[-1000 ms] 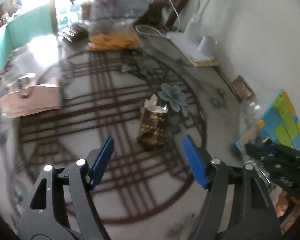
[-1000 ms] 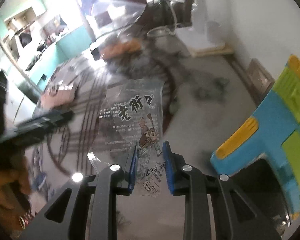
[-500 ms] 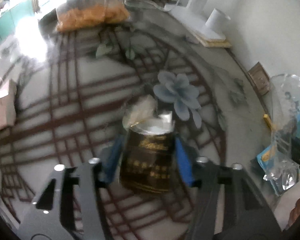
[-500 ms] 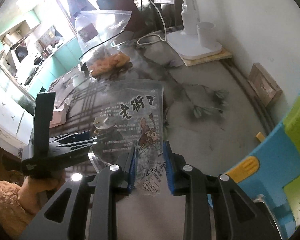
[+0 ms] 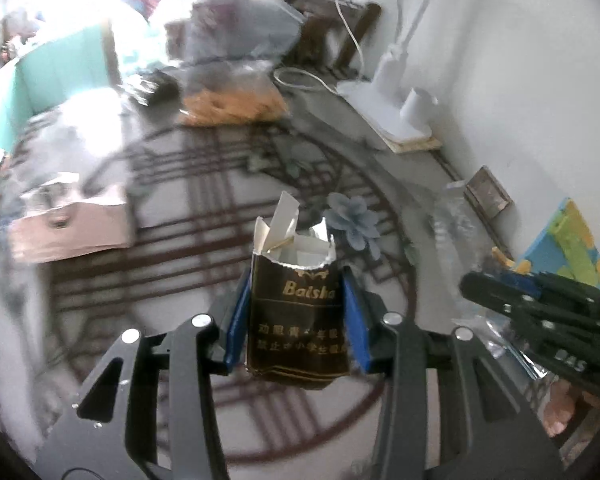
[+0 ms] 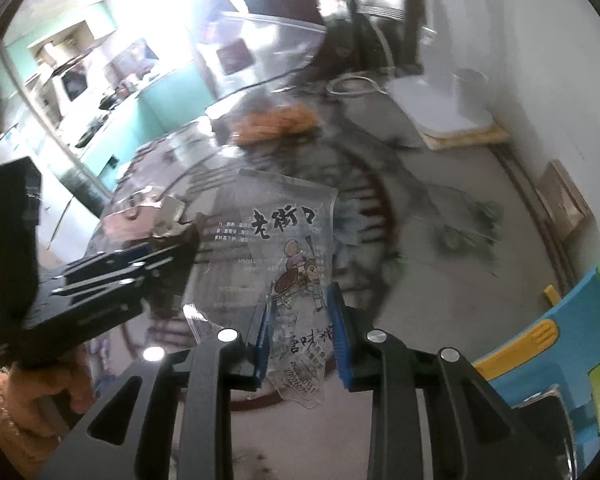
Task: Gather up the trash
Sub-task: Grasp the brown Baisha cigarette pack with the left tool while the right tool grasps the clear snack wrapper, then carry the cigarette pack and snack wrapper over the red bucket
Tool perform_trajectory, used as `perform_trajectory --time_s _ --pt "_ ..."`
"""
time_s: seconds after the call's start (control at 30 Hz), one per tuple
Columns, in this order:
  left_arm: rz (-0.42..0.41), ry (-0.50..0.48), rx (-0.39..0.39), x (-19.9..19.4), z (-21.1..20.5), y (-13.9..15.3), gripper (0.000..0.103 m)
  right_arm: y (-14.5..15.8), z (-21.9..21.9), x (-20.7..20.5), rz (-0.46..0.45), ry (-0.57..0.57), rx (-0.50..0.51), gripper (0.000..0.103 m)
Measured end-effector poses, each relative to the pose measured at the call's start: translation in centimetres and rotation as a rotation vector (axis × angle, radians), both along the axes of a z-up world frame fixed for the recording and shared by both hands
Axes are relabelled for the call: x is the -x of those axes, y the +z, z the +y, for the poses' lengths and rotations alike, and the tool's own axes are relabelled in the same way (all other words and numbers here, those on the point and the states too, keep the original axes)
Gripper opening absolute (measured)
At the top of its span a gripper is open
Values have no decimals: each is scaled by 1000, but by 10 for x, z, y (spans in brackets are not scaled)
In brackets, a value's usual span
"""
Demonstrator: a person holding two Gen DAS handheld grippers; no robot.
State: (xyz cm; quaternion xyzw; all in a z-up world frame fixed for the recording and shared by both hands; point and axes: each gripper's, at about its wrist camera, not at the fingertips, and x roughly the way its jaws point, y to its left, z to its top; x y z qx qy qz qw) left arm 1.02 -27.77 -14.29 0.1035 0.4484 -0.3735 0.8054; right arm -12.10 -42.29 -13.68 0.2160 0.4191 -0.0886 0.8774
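The left gripper (image 5: 296,316) was clamped on a torn-open dark brown cigarette pack with gold lettering (image 5: 298,320), its blue pads (image 5: 236,320) pressed flat against the pack's two narrow sides; the jaws had just been closing, with the pack between them. Gripping across the short sides probably kept the crumpled carton from folding, and the ragged white paper at its open top pointed away from the camera. The pack appeared lifted clear of the patterned round tabletop (image 5: 172,240), though blur made the gap hard to judge. The right gripper (image 6: 300,340) had its jaws nearly together, pinching the lower edge of a clear plastic snack wrapper printed with black characters and a cartoon figure (image 6: 288,248), which stood up limply above the pads. Holding one item in each tool seemed to let both pieces of trash travel together. A clear bag holding orange food (image 5: 232,96), a pink cardboard box (image 5: 72,228) and a white desk lamp base (image 5: 388,100) remained on the table, well apart from both grippers.
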Motion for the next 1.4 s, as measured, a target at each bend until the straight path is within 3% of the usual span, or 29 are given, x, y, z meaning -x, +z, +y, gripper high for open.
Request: perform_trajectory --time_s 0.13,0.47,1.03,1.4 --pt "-61 67 15 15 42 28 41 15 27 -3 -32 54 12 25" --pt "-123 213 29 34 114 59 41 40 85 -14 -85 178 39 25" --pt "-170 353 36 32 189 78 41 67 143 -46 -162 287 53 26" --pt "-165 375 45 16 247 72 42 68 191 -64 -159 290 72 26"
